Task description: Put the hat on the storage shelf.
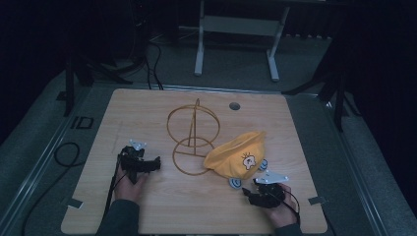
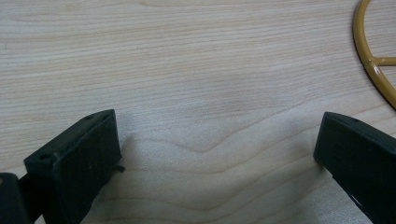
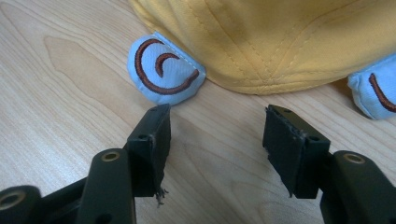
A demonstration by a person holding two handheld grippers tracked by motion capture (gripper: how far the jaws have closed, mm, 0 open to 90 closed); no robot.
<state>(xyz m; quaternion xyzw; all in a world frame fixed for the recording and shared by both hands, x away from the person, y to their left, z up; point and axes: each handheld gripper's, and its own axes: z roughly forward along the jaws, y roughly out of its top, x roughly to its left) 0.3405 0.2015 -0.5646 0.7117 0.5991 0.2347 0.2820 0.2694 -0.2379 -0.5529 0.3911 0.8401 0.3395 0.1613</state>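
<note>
While poised with jaws spread and empty, right gripper (image 3: 215, 135) faces yellow cap (image 3: 280, 37) lying just ahead on table (image 1: 162, 206), blue ear flap (image 3: 163, 70) nearest. Left gripper (image 2: 215, 154), likewise unclenched, well apart beside wire stand (image 1: 193, 135).

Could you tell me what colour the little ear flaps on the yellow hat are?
Light blue with brown embroidered curves; the ear flap on the hat shows best in the right gripper view.

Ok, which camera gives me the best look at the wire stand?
The high view: the wire stand shows whole there, upright on the table left of the yellow cap. The left gripper view catches just an arc of its base ring at the right edge.
</note>
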